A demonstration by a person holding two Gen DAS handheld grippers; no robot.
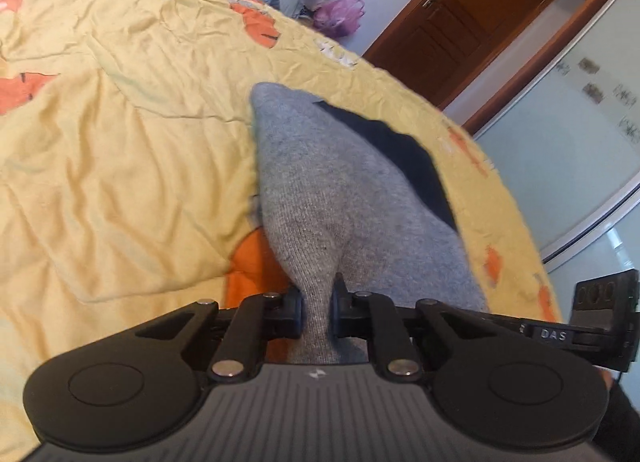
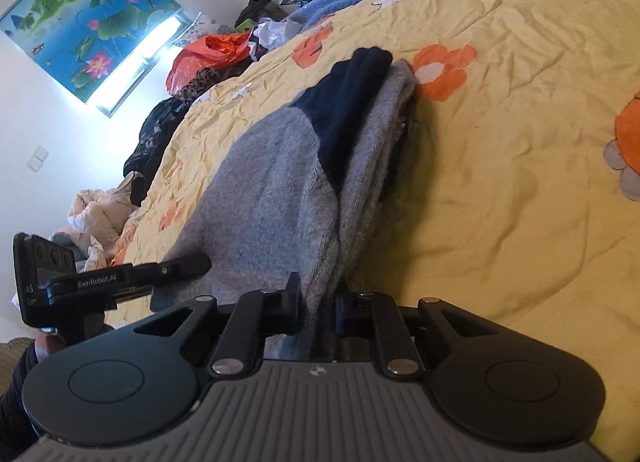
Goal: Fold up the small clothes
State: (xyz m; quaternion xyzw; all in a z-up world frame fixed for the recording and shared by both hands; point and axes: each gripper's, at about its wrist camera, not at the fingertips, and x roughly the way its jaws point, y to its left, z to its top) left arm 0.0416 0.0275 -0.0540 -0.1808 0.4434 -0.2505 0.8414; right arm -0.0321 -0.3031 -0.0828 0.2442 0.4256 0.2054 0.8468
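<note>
— Grey knit with a navy panel: is that soft woollen garment [image 1: 320, 190] the piece being folded?

— Yes. It lies on the bed, on a crumpled yellow cotton bedcover printed with orange and white flowers [image 1: 120, 150], near the cover's edge. From the right wrist view the garment [image 2: 272, 182] looks doubled over, with the navy part running along the upper layer and several grey layers stacked at its right side.

— And the left hand-held gripper [image 1: 318, 302]?

— Its jaws are pinched nearly together on a bunched fold of the grey knit, which rises between the two black fingers and spreads out beyond them.

— The right hand-held gripper [image 2: 320, 298]?

— Also clamped tight on the garment, gripping a thick edge of grey layers between its fingers. The left one's black arm shows at the left of that view, just beside the cloth.

— Anything around the bed?

— A heap of mixed clothes and plastic bags [image 2: 224, 50] past its far edge, and a brown wooden door [image 1: 472, 18] in the left wrist view.
</note>
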